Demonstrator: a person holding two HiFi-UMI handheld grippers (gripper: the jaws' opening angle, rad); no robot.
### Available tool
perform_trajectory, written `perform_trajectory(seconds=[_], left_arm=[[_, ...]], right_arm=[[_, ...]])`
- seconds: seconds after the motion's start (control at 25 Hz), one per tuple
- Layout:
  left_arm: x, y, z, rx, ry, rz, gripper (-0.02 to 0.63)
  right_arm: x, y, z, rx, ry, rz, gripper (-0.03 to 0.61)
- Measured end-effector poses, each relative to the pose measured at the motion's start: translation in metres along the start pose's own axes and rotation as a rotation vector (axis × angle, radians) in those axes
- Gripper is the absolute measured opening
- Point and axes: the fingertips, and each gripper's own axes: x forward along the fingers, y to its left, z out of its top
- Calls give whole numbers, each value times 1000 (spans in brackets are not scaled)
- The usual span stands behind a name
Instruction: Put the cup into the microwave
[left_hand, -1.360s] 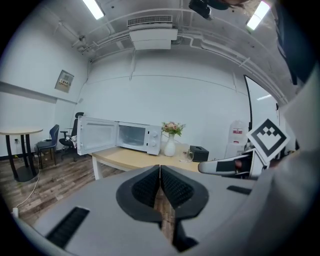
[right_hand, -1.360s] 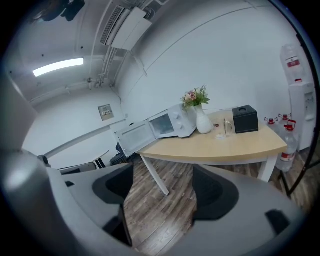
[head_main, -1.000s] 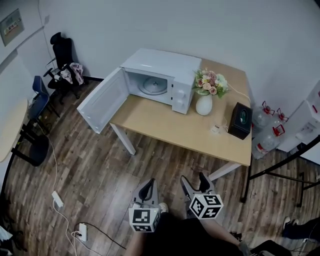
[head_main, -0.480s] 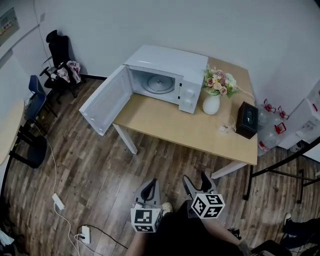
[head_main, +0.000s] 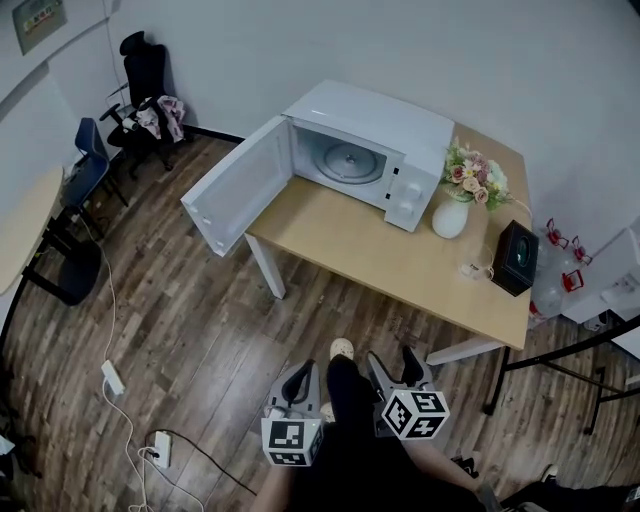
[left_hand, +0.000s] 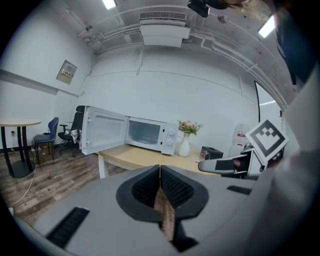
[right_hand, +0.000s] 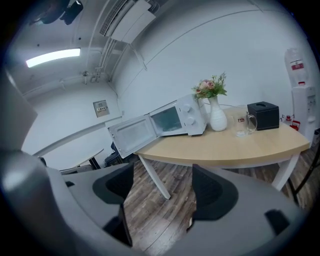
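Two jaws of your left gripper are pressed together, with nothing between them. Your right gripper has its jaws wide apart and it holds nothing; between them you see only the wooden floor. In the head view you hold the two side by side, low over this floor, well apart from the counter.

The cup, a clear glass one with a handle, stands upright on the counter. It is ahead of your right gripper and to the right, well apart from it. It is just beside the black box, between this box and the vase of flowers.

The microwave stands on the far left part of the counter, ahead of your left gripper and well apart from it. Its door hangs open to the left, beyond the counter edge. The cup is not in the microwave; the vase stands between them.
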Motion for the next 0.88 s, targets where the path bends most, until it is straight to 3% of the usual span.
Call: perform_trajectory(seconds=[0.36, 0.88], left_arm=[[38, 12, 12, 11, 8, -6, 6], [141, 33, 49, 54, 40, -61, 6]], right_arm=[[40, -9, 16, 41, 1, 6, 333], [120, -44, 67, 114, 9, -26, 333]])
